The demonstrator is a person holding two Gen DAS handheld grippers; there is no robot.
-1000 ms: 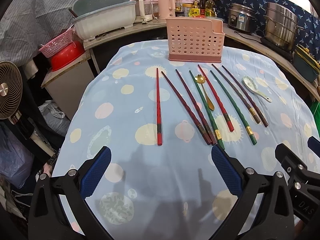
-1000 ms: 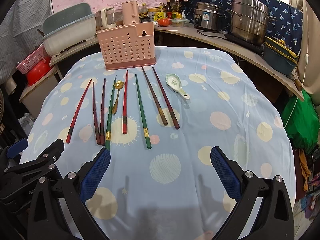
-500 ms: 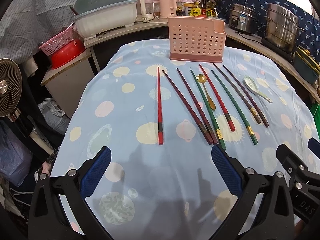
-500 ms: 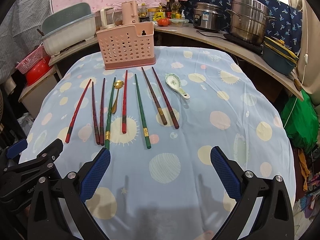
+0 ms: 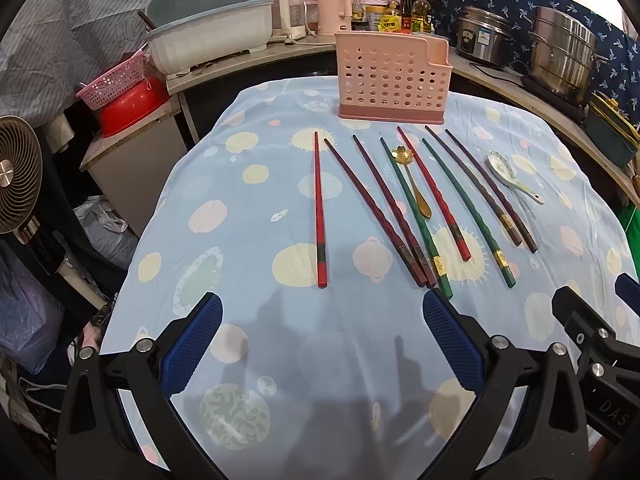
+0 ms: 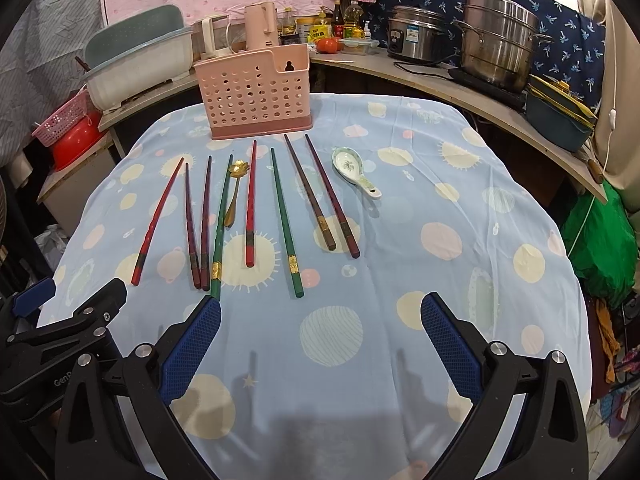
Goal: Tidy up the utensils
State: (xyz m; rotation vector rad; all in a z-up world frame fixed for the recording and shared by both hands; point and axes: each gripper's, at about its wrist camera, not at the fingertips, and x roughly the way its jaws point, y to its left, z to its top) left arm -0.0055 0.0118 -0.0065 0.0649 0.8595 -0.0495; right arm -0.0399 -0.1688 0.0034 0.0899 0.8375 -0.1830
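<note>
Several chopsticks lie side by side on the blue spotted tablecloth (image 5: 248, 240): a red one (image 5: 319, 212) at the left, dark red ones (image 5: 376, 216), green ones (image 5: 464, 212), another red one (image 5: 434, 196) and dark purple ones (image 5: 486, 190). A gold spoon (image 5: 414, 186) lies among them. A white ceramic spoon (image 5: 510, 176) lies at the right. A pink perforated utensil holder (image 5: 392, 80) stands behind them. My left gripper (image 5: 320, 344) is open and empty, short of the chopsticks. My right gripper (image 6: 320, 344) is open and empty, beside it.
A counter runs behind the table with a white dish tub (image 5: 208, 44), a pink kettle (image 5: 334, 10), bottles, a rice cooker (image 5: 486, 40) and a steel pot (image 5: 564, 56). A fan (image 5: 18, 176) stands at the left. A green bag (image 6: 604, 248) sits at the right.
Both grippers have crept slightly forward and lower toward the chopsticks. Nothing on the table has moved.
</note>
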